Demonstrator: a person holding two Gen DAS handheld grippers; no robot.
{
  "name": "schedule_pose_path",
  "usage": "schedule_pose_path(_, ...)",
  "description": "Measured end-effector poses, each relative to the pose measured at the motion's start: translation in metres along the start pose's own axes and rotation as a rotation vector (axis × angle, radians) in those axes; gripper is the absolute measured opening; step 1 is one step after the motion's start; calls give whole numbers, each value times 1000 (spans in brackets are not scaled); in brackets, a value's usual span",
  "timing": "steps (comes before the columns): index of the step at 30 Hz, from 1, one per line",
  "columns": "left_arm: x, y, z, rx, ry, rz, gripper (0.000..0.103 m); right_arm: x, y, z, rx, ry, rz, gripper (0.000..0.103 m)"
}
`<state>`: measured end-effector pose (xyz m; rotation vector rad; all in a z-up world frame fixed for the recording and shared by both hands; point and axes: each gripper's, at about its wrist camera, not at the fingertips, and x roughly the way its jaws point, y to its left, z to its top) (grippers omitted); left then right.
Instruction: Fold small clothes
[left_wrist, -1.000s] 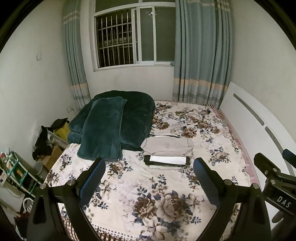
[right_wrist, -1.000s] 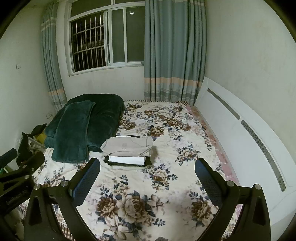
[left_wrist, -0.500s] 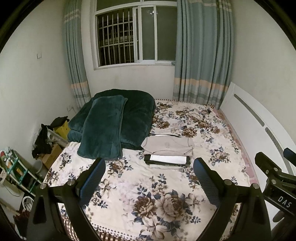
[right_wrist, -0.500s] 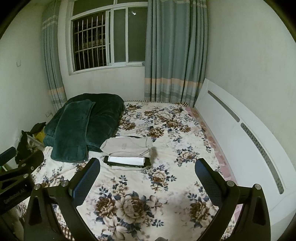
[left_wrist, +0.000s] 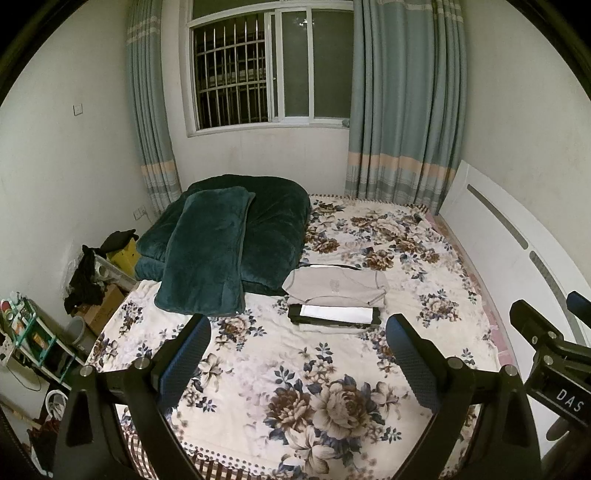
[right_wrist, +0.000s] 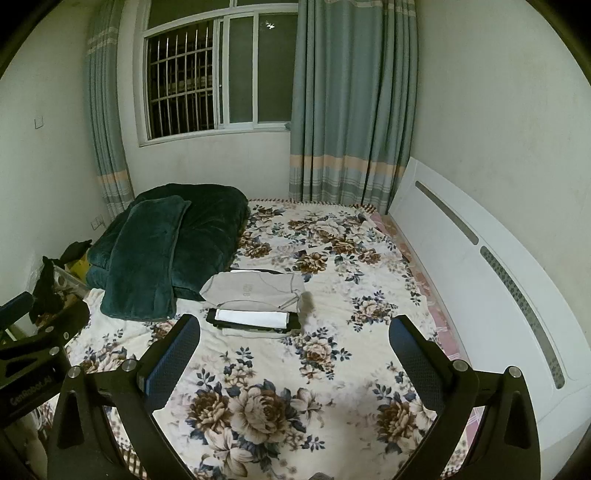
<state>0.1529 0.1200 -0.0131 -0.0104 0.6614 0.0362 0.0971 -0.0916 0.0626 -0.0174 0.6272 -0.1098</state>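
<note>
A folded beige garment (left_wrist: 336, 288) lies mid-bed on the floral bedspread (left_wrist: 295, 387). In front of it sits a small stack, a folded white piece on a black one (left_wrist: 334, 315). Both show in the right wrist view, the beige garment (right_wrist: 255, 290) and the stack (right_wrist: 253, 319). My left gripper (left_wrist: 301, 365) is open and empty, held above the bed's near end, well short of the clothes. My right gripper (right_wrist: 295, 363) is open and empty, likewise back from them. The right gripper's body shows at the left wrist view's right edge (left_wrist: 554, 354).
A dark green folded quilt and blanket (left_wrist: 229, 240) fill the bed's far left. A white headboard (left_wrist: 517, 266) runs along the right. Boxes, dark clothes and a shelf (left_wrist: 92, 280) crowd the floor at left. Window and curtains (left_wrist: 402, 99) stand behind.
Both grippers have drifted slightly back and up, so the bed sits a little lower in view. The clothes have not moved.
</note>
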Motion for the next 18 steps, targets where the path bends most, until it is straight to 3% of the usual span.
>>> schedule_pose_path(18,-8,17,-14,-31,-4,24,97,-2,8,-1,-7,5,17,103)
